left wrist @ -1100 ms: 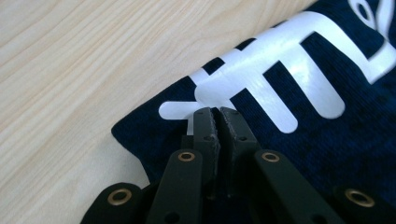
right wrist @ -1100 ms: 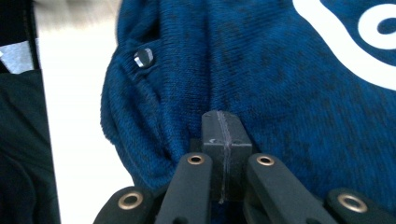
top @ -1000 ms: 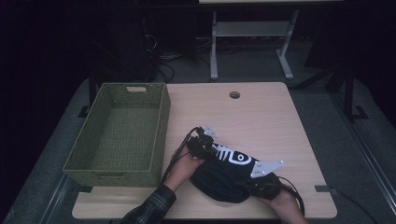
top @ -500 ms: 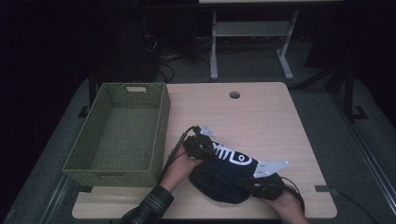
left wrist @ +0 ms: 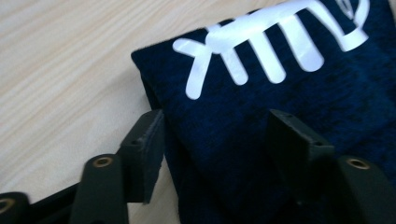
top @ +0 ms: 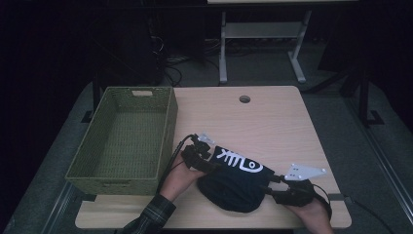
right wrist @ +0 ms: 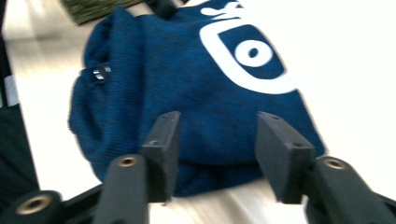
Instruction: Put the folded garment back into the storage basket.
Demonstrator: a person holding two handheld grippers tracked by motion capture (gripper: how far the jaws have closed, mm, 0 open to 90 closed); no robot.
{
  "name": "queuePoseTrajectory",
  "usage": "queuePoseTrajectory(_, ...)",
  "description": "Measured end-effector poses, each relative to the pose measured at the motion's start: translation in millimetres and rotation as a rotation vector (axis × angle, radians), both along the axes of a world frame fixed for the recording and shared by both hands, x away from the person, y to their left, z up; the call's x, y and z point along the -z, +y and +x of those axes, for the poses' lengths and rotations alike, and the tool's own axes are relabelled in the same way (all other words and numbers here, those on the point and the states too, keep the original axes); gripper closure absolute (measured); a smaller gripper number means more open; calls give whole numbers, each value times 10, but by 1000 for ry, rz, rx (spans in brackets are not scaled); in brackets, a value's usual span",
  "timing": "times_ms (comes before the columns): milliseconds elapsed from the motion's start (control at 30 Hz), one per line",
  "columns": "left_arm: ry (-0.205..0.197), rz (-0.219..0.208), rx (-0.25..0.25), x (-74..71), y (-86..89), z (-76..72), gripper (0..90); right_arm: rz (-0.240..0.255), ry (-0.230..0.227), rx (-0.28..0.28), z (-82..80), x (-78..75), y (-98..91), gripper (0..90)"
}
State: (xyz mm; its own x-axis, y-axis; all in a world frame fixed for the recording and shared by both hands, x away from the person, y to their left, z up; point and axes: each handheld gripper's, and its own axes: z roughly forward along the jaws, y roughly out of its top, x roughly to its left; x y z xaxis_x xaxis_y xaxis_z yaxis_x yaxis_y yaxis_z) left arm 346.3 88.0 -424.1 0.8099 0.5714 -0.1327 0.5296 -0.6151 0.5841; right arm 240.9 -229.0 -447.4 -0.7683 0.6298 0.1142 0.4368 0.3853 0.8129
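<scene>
A folded dark blue garment (top: 234, 180) with a white fish-skeleton print lies on the wooden table (top: 272, 126) near its front edge. My left gripper (top: 208, 163) is at the garment's left end. In the left gripper view its jaws (left wrist: 219, 135) have just been opening and stand apart, with a folded corner of the cloth (left wrist: 261, 102) between them, not pinched. My right gripper (top: 271, 187) is at the garment's right end. Its jaws (right wrist: 217, 140) have also just been opening, with the garment's edge (right wrist: 187, 70) lying between the pads and gaps on both sides.
A green woven basket (top: 168, 131) stands on the left half of the table, close to my left hand; its corner (right wrist: 93, 9) appears in the right gripper view. A round cable hole (top: 244, 99) sits near the far edge. Bare tabletop stretches behind and right of the garment.
Both grippers have let go of the garment, which now rests on the table. My right gripper has drawn back a little to the right; the left hand has shifted slightly.
</scene>
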Motion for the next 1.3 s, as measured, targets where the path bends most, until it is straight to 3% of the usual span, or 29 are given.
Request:
queuePoseTrajectory(100, 14, -2, -11, 59, 2, 18, 317, 3, 17, 47, 26, 16, -98, 384)
queuePoseTrajectory(233, 41, 18, -9, 148, -4, 45, 242, -30, 21, 106, 82, 64, -186, 276)
queuePoseTrajectory(400, 56, 32, 17, 248, -36, 69, 238, -72, 16, 172, 140, 108, -257, 188)
queuePoseTrajectory(533, 75, 16, 23, 294, -32, 87, 245, -88, 12, 202, 198, 159, -297, 156)
queuePoseTrajectory(633, 67, 14, 37, 300, -24, 87, 253, -109, 29, 228, 249, 207, -301, 139)
queuePoseTrajectory(767, 75, -20, 54, 305, -27, 71, 368, -128, 37, 245, 290, 251, -309, 135)
queuePoseTrajectory(833, 98, -37, 77, 305, -17, 77, 460, -139, 44, 255, 308, 280, -316, 133)
queuePoseTrajectory(1100, 166, -105, 100, 341, 17, 135, 626, -175, 62, 270, 347, 342, -307, 109)
queuePoseTrajectory(1300, 171, -81, 104, 306, -18, 140, 709, -172, 53, 262, 349, 349, -317, 106)
